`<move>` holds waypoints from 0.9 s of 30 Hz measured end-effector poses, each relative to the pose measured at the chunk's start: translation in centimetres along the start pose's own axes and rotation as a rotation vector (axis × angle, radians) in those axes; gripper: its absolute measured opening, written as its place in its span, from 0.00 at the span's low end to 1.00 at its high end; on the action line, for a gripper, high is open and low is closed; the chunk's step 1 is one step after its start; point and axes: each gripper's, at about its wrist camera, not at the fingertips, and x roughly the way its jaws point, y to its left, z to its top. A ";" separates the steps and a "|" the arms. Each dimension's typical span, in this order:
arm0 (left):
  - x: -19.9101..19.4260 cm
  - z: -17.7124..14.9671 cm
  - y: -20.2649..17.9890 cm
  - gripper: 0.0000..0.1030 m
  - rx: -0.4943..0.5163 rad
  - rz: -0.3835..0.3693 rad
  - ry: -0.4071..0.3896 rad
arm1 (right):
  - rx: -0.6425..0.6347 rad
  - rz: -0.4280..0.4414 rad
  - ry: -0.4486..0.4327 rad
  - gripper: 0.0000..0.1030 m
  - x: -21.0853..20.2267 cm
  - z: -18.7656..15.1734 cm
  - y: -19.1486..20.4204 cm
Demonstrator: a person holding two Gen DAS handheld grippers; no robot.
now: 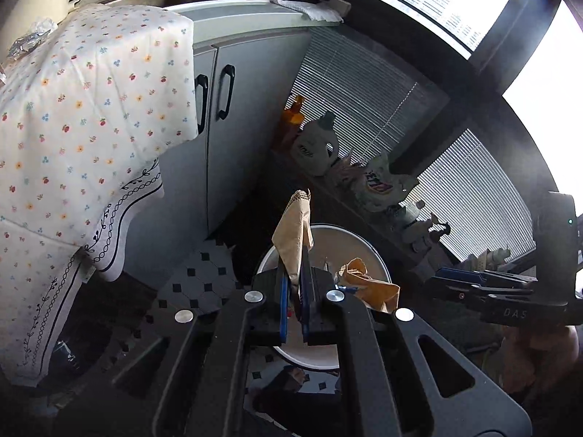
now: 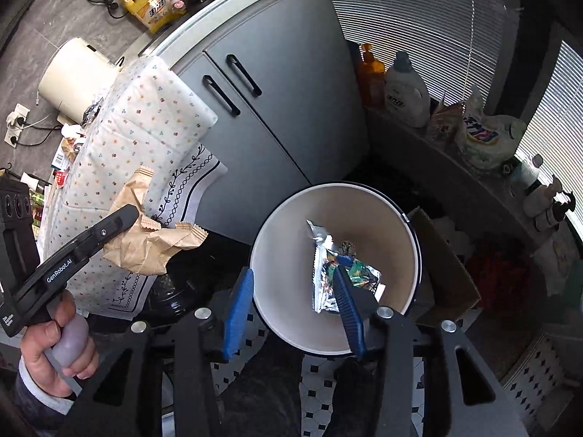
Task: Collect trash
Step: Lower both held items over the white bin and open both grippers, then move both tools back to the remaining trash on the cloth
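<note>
My left gripper [image 1: 295, 273] is shut on a crumpled brown paper bag [image 1: 291, 233] that sticks up between its blue pads, above the near rim of a white round bin [image 1: 349, 240]. In the right wrist view a hand holds that left gripper [image 2: 120, 222] left of the bin, with the brown paper bag [image 2: 153, 244] in its tip. My right gripper [image 2: 293, 273] stands open over the bin [image 2: 277, 240]. A silver foil wrapper [image 2: 322, 276] with colourful print lies inside the bin, against the right finger and loose. The right gripper [image 1: 448, 278] shows side-on at the right of the left wrist view.
A grey cabinet [image 2: 291, 109] with black handles stands behind the bin. A floral cloth [image 1: 91, 109] hangs over a table on the left. Detergent bottles [image 2: 404, 91] and bags line a ledge under the blinds. A cardboard box [image 2: 448, 269] sits right of the bin on a tiled floor [image 2: 320, 375].
</note>
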 end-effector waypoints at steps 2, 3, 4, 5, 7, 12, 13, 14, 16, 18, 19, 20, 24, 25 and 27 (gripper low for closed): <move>0.8 0.0 -0.7 0.06 0.014 -0.014 0.014 | 0.015 -0.022 -0.012 0.44 -0.8 0.0 -1.1; 1.2 0.0 -1.0 0.06 0.022 -0.019 0.020 | 0.022 -0.030 -0.020 0.44 -1.2 0.2 -1.7; 1.6 0.0 -1.5 0.06 0.024 -0.028 0.026 | 0.029 -0.036 -0.030 0.45 -1.7 0.2 -2.1; 1.9 0.0 -1.9 0.06 0.024 -0.041 0.032 | 0.035 -0.042 -0.039 0.45 -2.2 0.3 -2.5; 2.5 -0.1 -2.8 0.06 0.032 -0.062 0.043 | 0.041 -0.057 -0.056 0.46 -3.1 0.3 -3.2; 3.5 -0.4 -5.0 0.31 0.058 -0.145 0.066 | 0.072 -0.077 -0.087 0.50 -4.8 0.5 -4.6; 3.3 -0.3 -5.3 0.41 0.058 -0.163 0.060 | 0.078 -0.078 -0.090 0.50 -5.1 0.5 -4.8; 3.0 -0.2 -5.4 0.55 0.058 -0.179 0.048 | 0.082 -0.078 -0.091 0.50 -5.3 0.5 -4.9; 2.4 0.0 -5.3 0.59 0.053 -0.188 0.032 | 0.083 -0.076 -0.093 0.50 -5.6 0.5 -4.9; 1.8 0.2 -4.9 0.62 0.041 -0.172 0.022 | 0.076 -0.070 -0.096 0.50 -5.8 0.7 -4.6; 1.4 0.3 -4.5 0.64 0.034 -0.162 0.015 | 0.070 -0.067 -0.099 0.51 -5.8 0.9 -4.3; 1.0 0.4 -4.1 0.65 0.027 -0.154 0.008 | 0.064 -0.065 -0.101 0.53 -5.8 1.1 -4.0; -1.1 1.0 -2.4 0.71 0.019 -0.102 -0.013 | 0.021 -0.072 -0.116 0.61 -5.7 1.9 -1.6; -1.8 1.3 -1.9 0.71 0.014 -0.089 -0.022 | 0.012 -0.060 -0.117 0.63 -5.6 2.1 -0.9; -3.4 1.9 -0.7 0.74 -0.004 -0.065 -0.049 | -0.014 -0.045 -0.120 0.66 -5.6 2.8 0.7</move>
